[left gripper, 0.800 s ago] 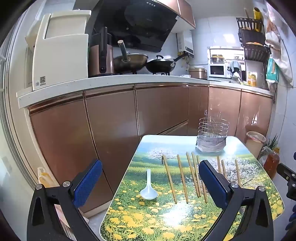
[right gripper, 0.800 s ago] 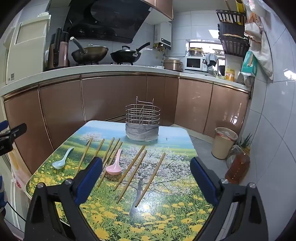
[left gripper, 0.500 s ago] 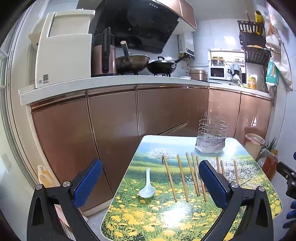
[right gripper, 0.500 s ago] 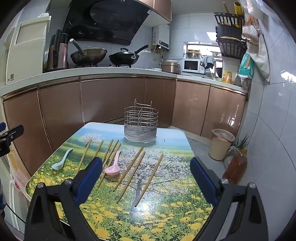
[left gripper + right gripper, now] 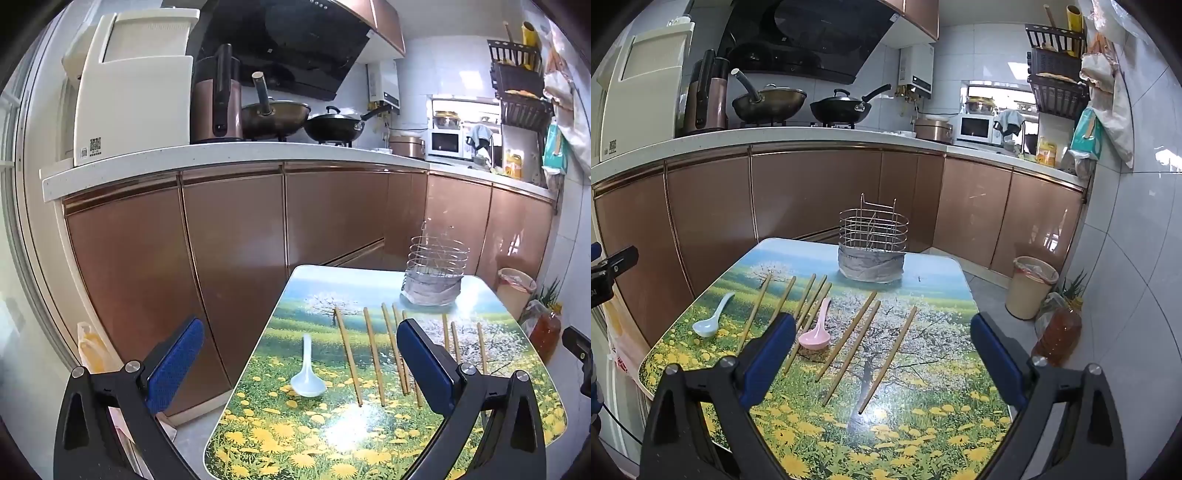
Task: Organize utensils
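Right wrist view shows both tongs (image 5: 882,354) gaping wide and empty above the desk (image 5: 923,424), chopsticks (image 5: 888,363) and pink spoon (image 5: 814,332) lying before the wire caddy (image 5: 873,240).

The left gripper (image 5: 300,363) hangs above the table (image 5: 295,435), jaws spread wide and empty. The right gripper (image 5: 882,356) likewise hangs above it, jaws apart.

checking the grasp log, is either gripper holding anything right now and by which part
Nothing is held. The left gripper and right gripper both hang open above the flower-print table; the wooden chopsticks and pale blue spoon lie untouched.
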Tool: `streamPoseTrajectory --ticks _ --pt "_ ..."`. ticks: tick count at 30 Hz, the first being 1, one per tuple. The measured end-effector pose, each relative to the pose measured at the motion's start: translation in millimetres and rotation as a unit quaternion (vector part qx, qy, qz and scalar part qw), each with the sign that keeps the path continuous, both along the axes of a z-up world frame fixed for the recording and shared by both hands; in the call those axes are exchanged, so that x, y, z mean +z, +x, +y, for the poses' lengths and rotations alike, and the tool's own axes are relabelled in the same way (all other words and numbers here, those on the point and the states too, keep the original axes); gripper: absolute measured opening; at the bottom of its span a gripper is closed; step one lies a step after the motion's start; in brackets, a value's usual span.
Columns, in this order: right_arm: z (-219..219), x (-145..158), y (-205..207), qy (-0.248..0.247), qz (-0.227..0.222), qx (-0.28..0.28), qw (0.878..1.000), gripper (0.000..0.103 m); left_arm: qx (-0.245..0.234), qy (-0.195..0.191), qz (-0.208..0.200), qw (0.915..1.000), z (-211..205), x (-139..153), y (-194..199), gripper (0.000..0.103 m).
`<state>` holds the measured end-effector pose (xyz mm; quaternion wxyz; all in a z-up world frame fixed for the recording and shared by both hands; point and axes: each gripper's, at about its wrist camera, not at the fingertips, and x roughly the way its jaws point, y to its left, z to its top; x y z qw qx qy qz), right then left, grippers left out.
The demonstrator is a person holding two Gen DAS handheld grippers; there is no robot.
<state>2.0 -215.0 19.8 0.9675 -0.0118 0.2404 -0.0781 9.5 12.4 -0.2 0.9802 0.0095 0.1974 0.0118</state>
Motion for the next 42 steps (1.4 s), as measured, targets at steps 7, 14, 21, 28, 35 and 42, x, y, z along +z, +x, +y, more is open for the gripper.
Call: streamPoseTrajectory --ticks 7,14,21,28,35,42 --pt "-2.9 0.8 8.5 0.000 -0.001 -0.001 1.000 0.096 0.004 0.007 0.011 0.9999 0.8 -2.0 13.8 0.103" --pt "-6.8 1.0 15.9 0.005 -0.001 -0.003 1.000 0.096 0.007 0.009 0.018 0.9998 0.3 -6.5 22.8 0.103" --pt "-6.6 -1.4 22.6 0.004 0.003 0.000 1.000 0.096 -0.001 0.010 0.020 0.9998 -4.2 -6.8 28.8 0.103" --pt "-7.3 6.1 25.3 0.001 -0.009 -0.005 1.000 0.096 -0.004 0.007 0.005 1.0000 -6.9 2.1 32.3 0.103" --pt "-8.1 24.5 24.6 -0.010 -0.033 -0.006 0.999 0.096 -0.008 0.010 -0.018 0.9998 -10.9 18.1 35.0 0.103" --pt "-8.9 31.8 27.7 -0.010 -0.040 -0.007 0.999 0.096 -0.010 0.007 -0.027 0.9996 -12.6 21.7 39.6 0.103"
